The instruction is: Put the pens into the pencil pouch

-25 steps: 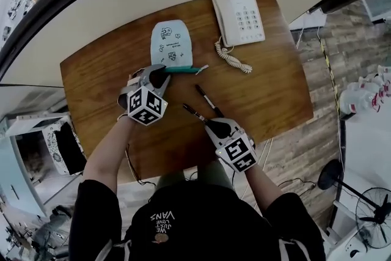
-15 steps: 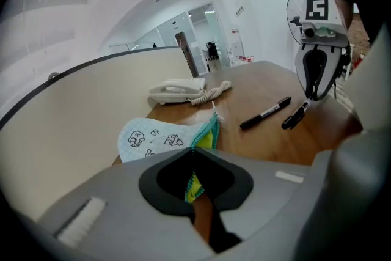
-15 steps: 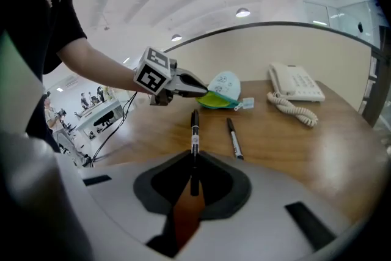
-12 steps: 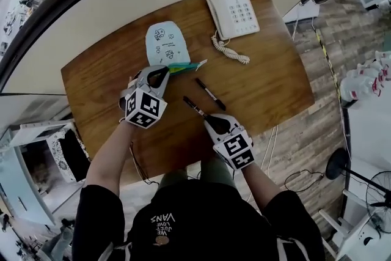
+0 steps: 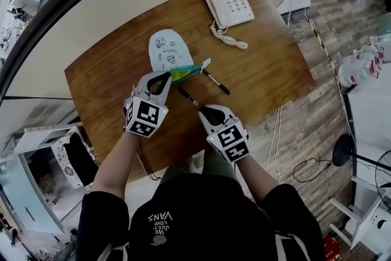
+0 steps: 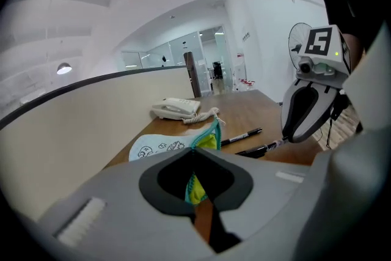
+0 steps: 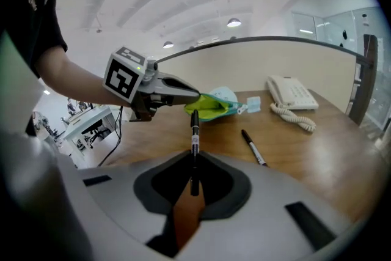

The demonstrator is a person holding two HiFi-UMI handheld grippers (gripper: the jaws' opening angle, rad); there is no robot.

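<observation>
A pale blue pencil pouch [image 5: 167, 50] with cartoon prints lies on the wooden table [image 5: 263, 82]; its teal-edged mouth [image 5: 183, 72] with yellow lining [image 7: 206, 104] is lifted. My left gripper [image 5: 166, 74] is shut on the near edge of that mouth [image 6: 195, 187]. My right gripper [image 5: 202, 110] is shut on a black pen [image 5: 188, 98], whose tip points toward the pouch opening [image 7: 194, 117]. A second black pen [image 5: 217, 82] lies on the table to the right of the pouch [image 7: 254, 148].
A white desk telephone [image 5: 226, 2] with a coiled cord [image 5: 228, 40] stands at the far right of the table. A cream wall runs behind the table. A floor fan [image 5: 366, 162] and cables are on the wooden floor to the right.
My left gripper closed on the pouch's mouth edge and lifted it, opening the pouch. My right gripper moved with its pen up toward the opening.
</observation>
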